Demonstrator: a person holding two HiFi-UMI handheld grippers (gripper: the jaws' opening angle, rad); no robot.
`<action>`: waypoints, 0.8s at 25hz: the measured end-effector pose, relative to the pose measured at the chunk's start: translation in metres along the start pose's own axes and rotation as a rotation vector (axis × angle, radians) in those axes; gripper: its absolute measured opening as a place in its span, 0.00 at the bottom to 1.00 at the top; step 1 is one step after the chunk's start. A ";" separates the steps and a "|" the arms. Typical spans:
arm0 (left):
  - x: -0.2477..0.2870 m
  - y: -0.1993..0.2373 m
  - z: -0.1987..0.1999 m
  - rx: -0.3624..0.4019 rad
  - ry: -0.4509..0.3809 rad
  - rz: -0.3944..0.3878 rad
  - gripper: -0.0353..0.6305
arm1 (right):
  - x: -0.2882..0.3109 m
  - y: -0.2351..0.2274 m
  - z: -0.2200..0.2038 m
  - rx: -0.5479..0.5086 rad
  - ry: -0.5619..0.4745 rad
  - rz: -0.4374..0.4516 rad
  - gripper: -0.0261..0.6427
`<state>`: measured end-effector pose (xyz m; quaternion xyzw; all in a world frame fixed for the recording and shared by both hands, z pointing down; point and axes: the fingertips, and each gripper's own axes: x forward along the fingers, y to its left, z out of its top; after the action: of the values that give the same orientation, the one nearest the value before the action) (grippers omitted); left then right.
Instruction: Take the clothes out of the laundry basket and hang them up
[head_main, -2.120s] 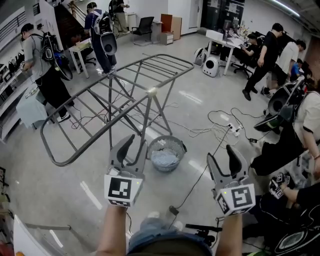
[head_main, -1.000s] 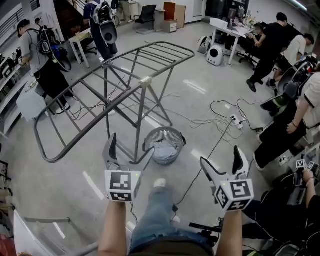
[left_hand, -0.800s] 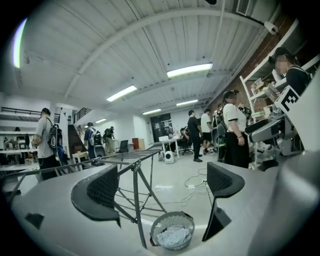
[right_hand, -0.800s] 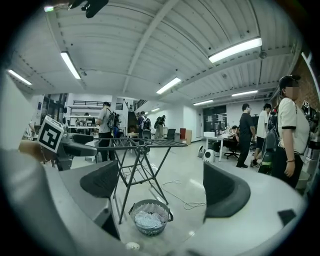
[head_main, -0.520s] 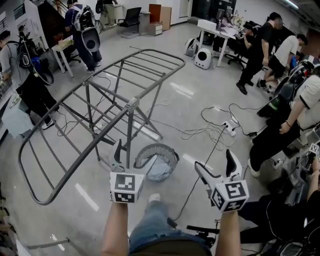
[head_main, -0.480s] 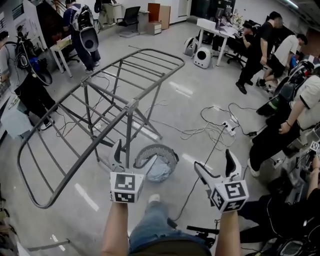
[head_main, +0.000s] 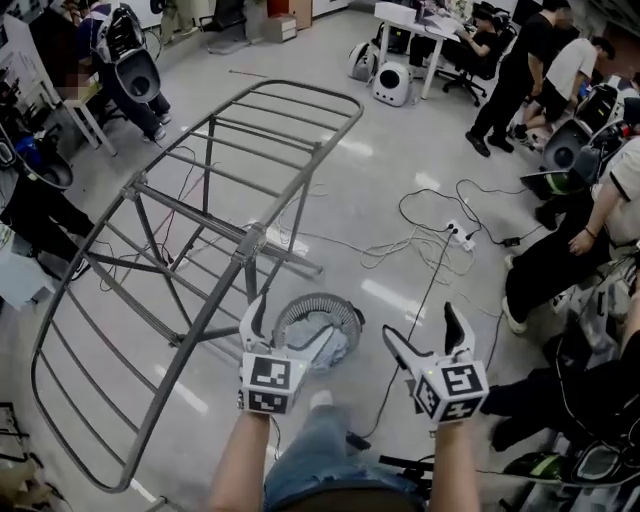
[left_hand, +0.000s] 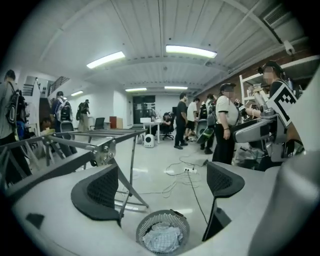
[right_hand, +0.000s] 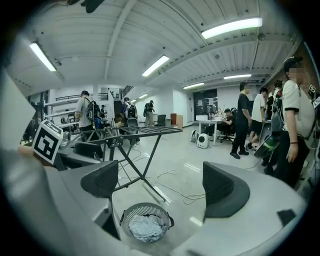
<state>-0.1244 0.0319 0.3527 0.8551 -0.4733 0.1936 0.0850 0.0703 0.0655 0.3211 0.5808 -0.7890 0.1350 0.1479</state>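
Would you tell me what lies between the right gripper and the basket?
Nothing. In the right gripper view, only bare floor shows between the open right gripper and the basket.

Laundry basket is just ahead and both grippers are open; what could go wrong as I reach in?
1. The drying rack has a leg planted right beside the laundry basket; the left gripper, reaching down, might knock it.
2. A cable runs across the floor just right of the basket, close to where you stand: a possible trip.
3. The clothes lie in one crumpled heap, so a grab may lift more than one piece.
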 end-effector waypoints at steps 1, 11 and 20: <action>0.008 0.002 -0.003 -0.004 0.018 -0.022 0.89 | 0.009 0.002 -0.001 0.009 0.008 -0.002 0.83; 0.051 0.021 -0.054 -0.037 0.144 -0.090 0.89 | 0.054 0.001 -0.049 0.023 0.120 -0.025 0.82; 0.075 0.014 -0.120 -0.036 0.300 -0.146 0.89 | 0.079 -0.009 -0.105 0.088 0.234 0.012 0.82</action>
<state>-0.1306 0.0050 0.4921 0.8471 -0.3953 0.3040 0.1836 0.0650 0.0339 0.4491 0.5623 -0.7632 0.2371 0.2125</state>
